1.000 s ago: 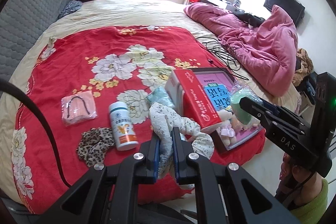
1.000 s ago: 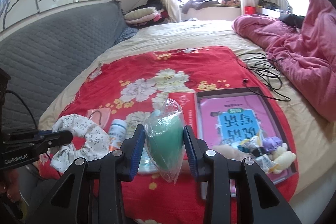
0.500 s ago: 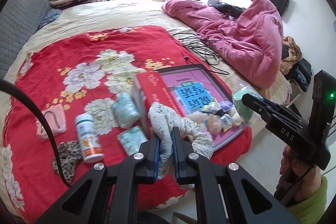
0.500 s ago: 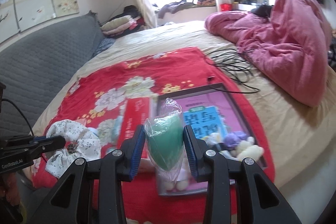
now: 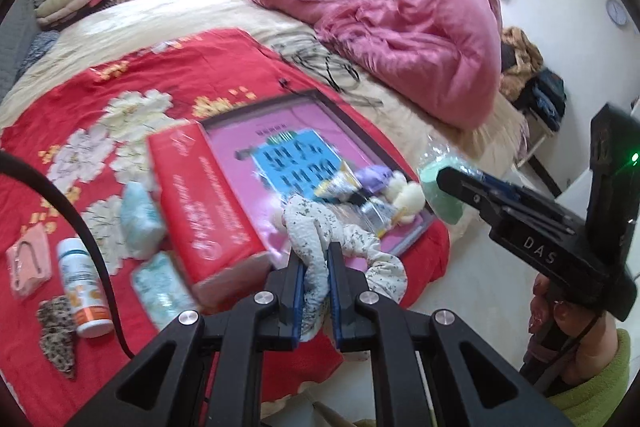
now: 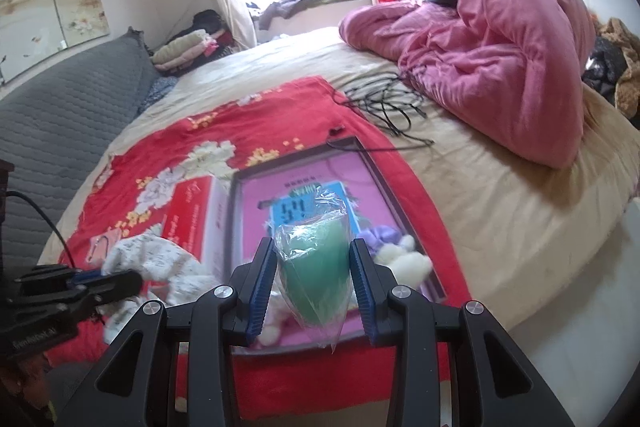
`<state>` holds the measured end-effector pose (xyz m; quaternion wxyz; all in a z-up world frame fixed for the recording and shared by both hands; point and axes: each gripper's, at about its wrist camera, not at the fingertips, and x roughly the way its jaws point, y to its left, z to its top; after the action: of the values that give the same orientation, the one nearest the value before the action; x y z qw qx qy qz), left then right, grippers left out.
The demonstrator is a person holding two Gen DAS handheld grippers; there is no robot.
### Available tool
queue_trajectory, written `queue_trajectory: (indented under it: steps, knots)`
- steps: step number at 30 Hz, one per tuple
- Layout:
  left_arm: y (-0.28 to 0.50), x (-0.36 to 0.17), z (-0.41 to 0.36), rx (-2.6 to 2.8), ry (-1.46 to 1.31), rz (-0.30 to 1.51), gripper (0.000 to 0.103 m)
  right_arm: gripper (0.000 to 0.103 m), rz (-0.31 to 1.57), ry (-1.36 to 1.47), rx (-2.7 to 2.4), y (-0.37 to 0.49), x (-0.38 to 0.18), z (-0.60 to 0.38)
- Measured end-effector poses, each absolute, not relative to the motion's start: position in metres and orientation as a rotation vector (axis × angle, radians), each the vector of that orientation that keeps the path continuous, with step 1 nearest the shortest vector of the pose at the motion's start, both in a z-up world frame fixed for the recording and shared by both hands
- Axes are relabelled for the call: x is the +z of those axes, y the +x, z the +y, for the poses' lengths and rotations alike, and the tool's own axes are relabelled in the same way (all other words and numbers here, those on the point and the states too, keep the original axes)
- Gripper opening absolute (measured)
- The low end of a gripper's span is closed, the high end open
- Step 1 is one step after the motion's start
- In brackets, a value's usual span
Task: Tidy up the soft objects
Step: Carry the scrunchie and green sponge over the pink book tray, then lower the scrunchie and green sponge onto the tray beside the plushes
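The left gripper (image 5: 314,291) is pinched nearly closed on a floral scrunchie (image 5: 332,239) whose loose loop dangles to its right – it could snag the box tray (image 5: 352,119) ahead. The right gripper (image 6: 314,279) clamps a bagged green sponge (image 6: 316,275); slick plastic may slip.

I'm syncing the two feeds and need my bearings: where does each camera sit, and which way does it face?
Left wrist: behind the left tongs, which clamp the floral scrunchie; faces across the bed toward the pink-lined box; the person's right hand shows.
Right wrist: behind the right tongs, which hold the bagged green sponge; faces the window.
Shared: box, scrunchie, sponge, pink duvet.
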<state>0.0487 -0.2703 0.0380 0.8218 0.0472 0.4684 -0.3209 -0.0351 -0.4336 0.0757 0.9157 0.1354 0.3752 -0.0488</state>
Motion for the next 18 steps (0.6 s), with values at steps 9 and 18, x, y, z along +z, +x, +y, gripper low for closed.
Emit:
queue_trajectory:
  steps: [9, 18]
  knots:
    - [0.054, -0.004, -0.321, -0.716, 0.145, 1.057, 0.011, 0.039, 0.819, 0.307, -0.119, -0.035, 0.049, -0.453]
    - [0.071, -0.037, -0.346, -0.682, 0.196, 1.083, 0.011, 0.039, 0.871, 0.331, -0.108, -0.027, 0.023, -0.462]
